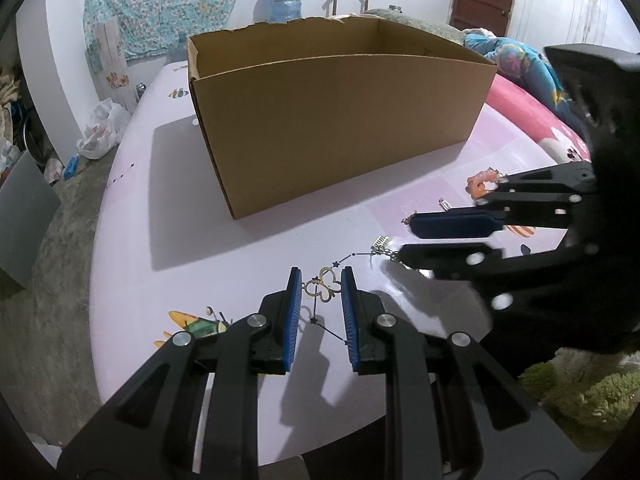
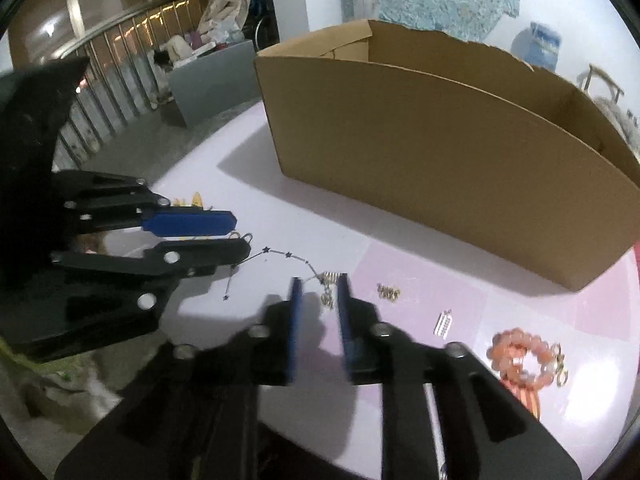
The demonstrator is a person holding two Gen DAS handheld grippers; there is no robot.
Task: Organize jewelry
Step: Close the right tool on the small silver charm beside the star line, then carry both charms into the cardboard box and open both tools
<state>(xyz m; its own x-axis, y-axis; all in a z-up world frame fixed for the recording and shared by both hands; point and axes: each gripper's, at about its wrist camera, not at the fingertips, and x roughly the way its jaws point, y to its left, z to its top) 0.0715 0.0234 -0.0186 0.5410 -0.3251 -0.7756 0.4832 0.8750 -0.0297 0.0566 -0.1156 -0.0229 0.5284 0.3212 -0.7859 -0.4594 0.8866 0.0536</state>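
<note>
Left gripper (image 1: 320, 280) is held part-open near the front wall of the open brown cardboard box (image 1: 340, 120), its blue pads flanking, but not closed on, the gold butterfly-shaped pendant (image 1: 322, 289) of a thin dark star-link chain (image 2: 280, 255). Right gripper (image 2: 318, 286) is likewise part-open over the chain's gold clasp end (image 2: 328, 298); contact cannot be confirmed through motion blur. For a sound pick, both grippers should be lowered until the pads meet the pale lilac tabletop (image 1: 240, 248), then closed together so the chain is lifted level and not snagged. A coral bead bracelet (image 2: 524, 354) and small gold earrings (image 2: 389, 292) lie to the box's front right, apart from both grippers.
</note>
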